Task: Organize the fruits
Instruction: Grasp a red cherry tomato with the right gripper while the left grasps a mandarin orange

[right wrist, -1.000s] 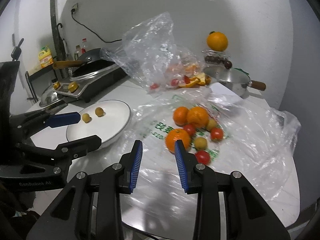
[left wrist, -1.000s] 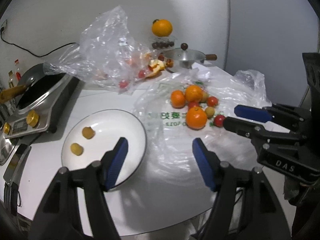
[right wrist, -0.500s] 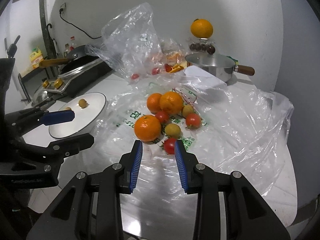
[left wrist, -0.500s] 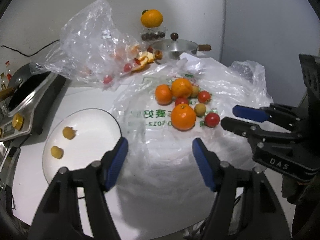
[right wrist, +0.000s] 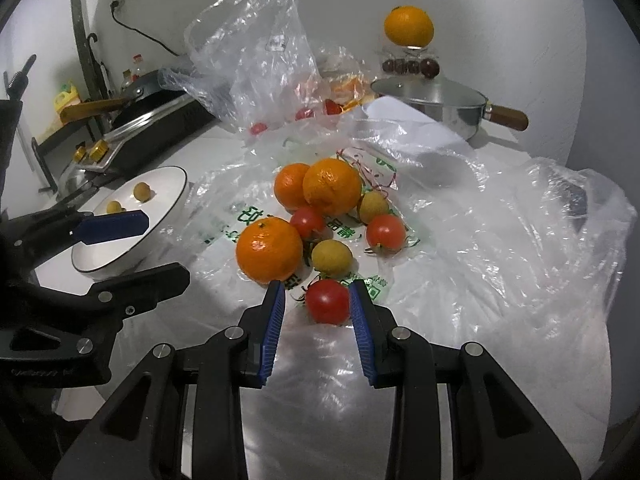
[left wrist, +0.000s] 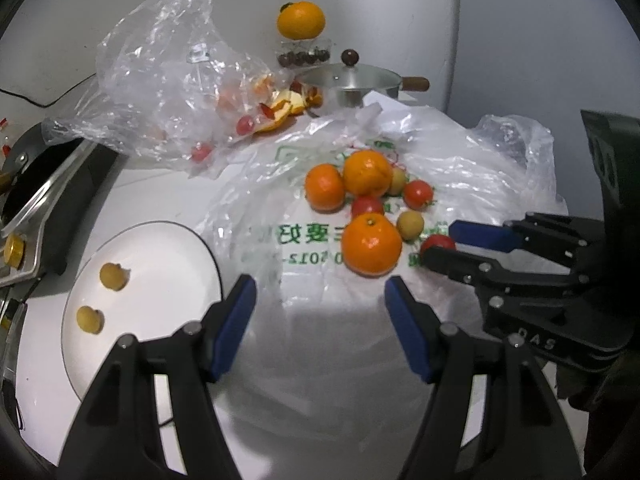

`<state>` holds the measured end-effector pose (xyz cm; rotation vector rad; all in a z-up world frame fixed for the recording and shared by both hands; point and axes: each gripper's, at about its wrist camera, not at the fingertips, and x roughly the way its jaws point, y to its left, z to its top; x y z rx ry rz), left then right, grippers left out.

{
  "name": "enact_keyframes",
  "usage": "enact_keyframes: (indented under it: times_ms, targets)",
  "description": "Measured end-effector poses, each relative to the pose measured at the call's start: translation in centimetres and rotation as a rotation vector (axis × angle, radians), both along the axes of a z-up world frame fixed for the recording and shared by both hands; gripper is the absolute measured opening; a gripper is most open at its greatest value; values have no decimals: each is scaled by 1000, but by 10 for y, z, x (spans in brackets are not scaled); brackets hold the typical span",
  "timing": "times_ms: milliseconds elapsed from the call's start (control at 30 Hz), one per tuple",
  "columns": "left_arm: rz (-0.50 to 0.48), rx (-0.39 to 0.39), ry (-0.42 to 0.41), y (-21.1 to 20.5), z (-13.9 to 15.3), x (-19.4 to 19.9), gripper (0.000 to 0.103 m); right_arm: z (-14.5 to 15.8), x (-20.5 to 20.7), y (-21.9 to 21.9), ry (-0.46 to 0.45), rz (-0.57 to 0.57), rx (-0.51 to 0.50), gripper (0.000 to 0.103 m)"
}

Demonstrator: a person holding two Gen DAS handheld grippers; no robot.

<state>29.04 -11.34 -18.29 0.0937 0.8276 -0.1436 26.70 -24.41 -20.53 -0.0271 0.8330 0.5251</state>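
To the left of the left gripper's (left wrist: 320, 300) jaws lay a white plate (left wrist: 168, 248) with a dark rim, and on it sat two small yellow-brown fruits (left wrist: 114, 276), apart from each other. The left gripper's jaws stood well apart with nothing between them, held over the near part of a flattened plastic bag (left wrist: 304, 312) printed with green characters. Ahead of those jaws and a little to their right lay the fruit pile on that bag: a near orange (left wrist: 371, 245) closest, then two more oranges (left wrist: 367, 173) touching each other farther off, with small red tomatoes and pale yellow fruits among them.

In the right wrist view, the near orange (right wrist: 269, 250) sat just ahead of the left jaw of the right gripper (right wrist: 318, 300). Between that gripper's jaws was a red tomato (right wrist: 328, 301), resting on the bag. The jaws were fairly close together around it: the right pad looked to be at the tomato's side, while a gap showed between the left pad and the fruit, so it was not clamped. Just ahead of the jaws lay a pale yellow fruit (right wrist: 331, 257), and beyond it, to the right, another tomato (right wrist: 386, 232).

Far ahead of both grippers stood a crumpled clear bag (right wrist: 256, 52) holding peel and tomatoes, a lidded steel pot (right wrist: 432, 102) with a wooden handle, and an orange on a clear box (right wrist: 409, 26).
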Motion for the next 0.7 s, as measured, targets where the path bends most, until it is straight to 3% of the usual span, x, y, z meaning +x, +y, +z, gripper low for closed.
enact_keyframes:
  times_ms: [400, 700]
  targets:
    - [-13, 13, 23, -8, -8, 19, 68, -12, 15, 1, 66, 19, -15, 35]
    - [-43, 25, 24, -24, -8, 31, 68, -5, 13, -11, 45, 19, -1, 30]
